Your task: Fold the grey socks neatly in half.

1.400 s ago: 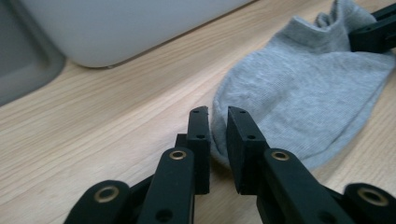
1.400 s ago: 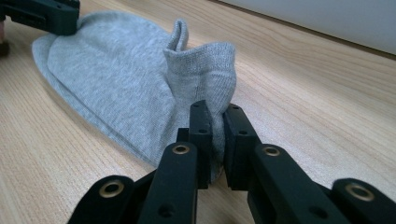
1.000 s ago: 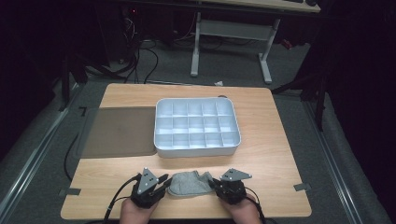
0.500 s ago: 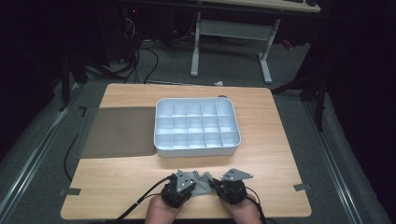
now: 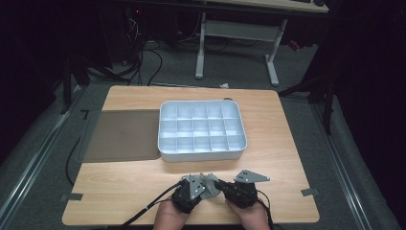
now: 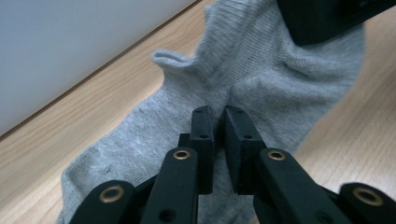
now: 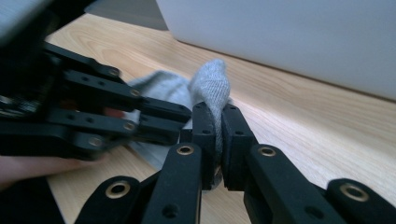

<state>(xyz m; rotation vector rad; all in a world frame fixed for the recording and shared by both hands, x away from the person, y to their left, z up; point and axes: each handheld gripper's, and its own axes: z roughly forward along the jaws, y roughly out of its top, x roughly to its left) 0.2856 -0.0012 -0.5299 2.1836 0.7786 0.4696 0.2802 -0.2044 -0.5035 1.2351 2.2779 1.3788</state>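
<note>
Grey sock [image 5: 208,188] lies bunched at the lower centre of the high view, on the near edge of the wooden table [image 5: 287,143], squeezed between the two hand-held grippers. From that height it is little more than a pale scrap between the left gripper [image 5: 197,189] and the right gripper [image 5: 221,188], each topped with a grey three-cornered plate, with the person's hands entering from the bottom edge. Above them in the frame sits a white compartment tray [image 5: 202,130], and a dark mat [image 5: 123,135] lies just beside it at centre left.

Left gripper view gives what the high view cannot: the ribbed knit of the sock [image 6: 261,79] spreads across the middle of the frame, its cuff folded up at upper centre, and the left gripper [image 6: 219,122] has its jaws drawn almost together over the fabric; they have just been closing, with a fold of sock between them. The black body of the other gripper intrudes at the upper right, resting on the sock.

Right gripper view shows the grip most clearly. The right gripper [image 7: 219,122] pinches a raised ridge of sock [image 7: 211,88] that stands up between its nearly closed jaws, which have just been closing. The left gripper [image 7: 154,119] reaches in from the left of this frame, and the tray's white wall [image 7: 299,37] fills the upper right.
</note>
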